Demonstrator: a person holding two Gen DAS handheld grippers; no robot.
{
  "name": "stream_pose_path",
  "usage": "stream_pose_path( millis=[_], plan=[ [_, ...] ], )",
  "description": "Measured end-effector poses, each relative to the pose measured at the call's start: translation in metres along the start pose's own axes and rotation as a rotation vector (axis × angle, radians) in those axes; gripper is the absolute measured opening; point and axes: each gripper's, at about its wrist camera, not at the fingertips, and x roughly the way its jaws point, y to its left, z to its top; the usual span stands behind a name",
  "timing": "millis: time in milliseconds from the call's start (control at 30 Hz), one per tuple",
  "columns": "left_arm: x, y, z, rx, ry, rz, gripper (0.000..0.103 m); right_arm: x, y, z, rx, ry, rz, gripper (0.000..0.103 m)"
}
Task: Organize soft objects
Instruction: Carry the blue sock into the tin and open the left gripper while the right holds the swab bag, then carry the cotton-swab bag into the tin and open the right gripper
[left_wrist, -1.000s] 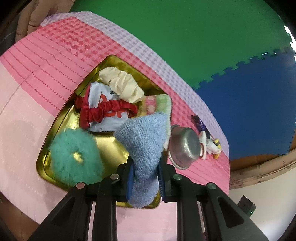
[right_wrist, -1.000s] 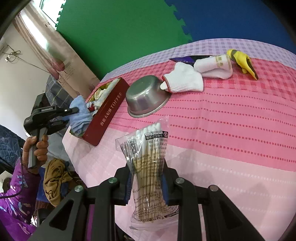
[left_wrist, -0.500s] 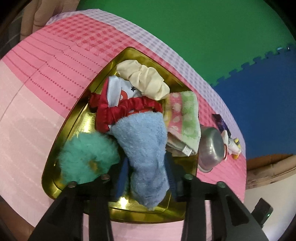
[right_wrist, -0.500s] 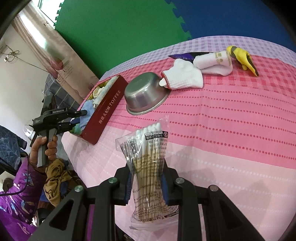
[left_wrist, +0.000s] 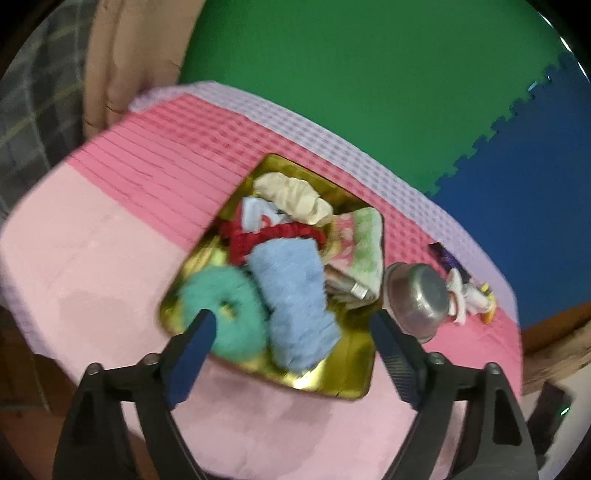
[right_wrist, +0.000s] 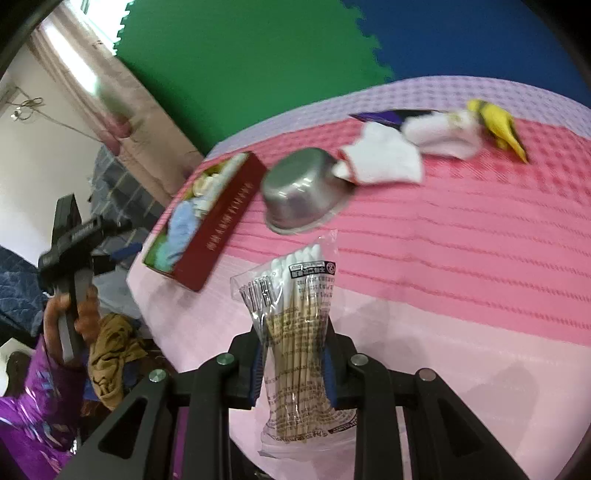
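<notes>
Left gripper (left_wrist: 291, 325): fingers spread wide, nothing between them, hanging above the near edge of the gold tin (left_wrist: 354, 380). Directly ahead in the tin, a blue cloth (left_wrist: 295, 299) lying free, its near end bunched close to the rim, just beside a teal fluffy ring (left_wrist: 221, 310). Behind these, a red scrunchie (left_wrist: 273, 236), a cream scrunchie (left_wrist: 295, 195) and a pink-and-green towel (left_wrist: 358, 243), piled together and crowding the far half.

Right gripper (right_wrist: 293, 362): fingers clamped on a clear bag of cotton swabs (right_wrist: 295, 314), held up above the pink tablecloth (right_wrist: 461, 258). Farther out, an overturned steel bowl (right_wrist: 303, 188) just beside the tin, then a white glove (right_wrist: 384, 162), a white sock (right_wrist: 439, 136) and a yellow toy (right_wrist: 498, 125), still on the cloth, well apart from the tin.

Likely troubles, judged from this: blue cloth slumping over the rim if nudged by a finger; slippery bag sliding through the grip; bowl knocked on the way past; tin overfilled, with later items spilling out.
</notes>
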Motion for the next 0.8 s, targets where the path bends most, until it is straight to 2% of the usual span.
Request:
stream_pose_path(
  millis=[233, 333, 533, 633, 800],
  plan=[
    [-0.020, 0.001, -0.027, 0.045, -0.054, 0.158, 0.087, 0.020, 0.064, 0.047, -0.123, -0.001, 0.095, 0.025],
    [-0.021, 0.001, -0.033, 0.075, -0.084, 0.222, 0.087, 0.036, 0.085, 0.071, -0.130, 0.006, 0.129, 0.025],
    [-0.028, 0.021, -0.036, 0.009, -0.139, 0.190, 0.087, 0.092, 0.120, 0.129, -0.065, 0.033, 0.149, 0.025],
    [-0.030, 0.030, -0.033, -0.005, -0.166, 0.252, 0.087, 0.124, 0.130, 0.150, -0.018, 0.059, 0.148, 0.025],
    [-0.031, 0.038, -0.029, -0.013, -0.176, 0.284, 0.087, 0.167, 0.141, 0.170, 0.015, 0.077, 0.103, 0.025]
  ],
)
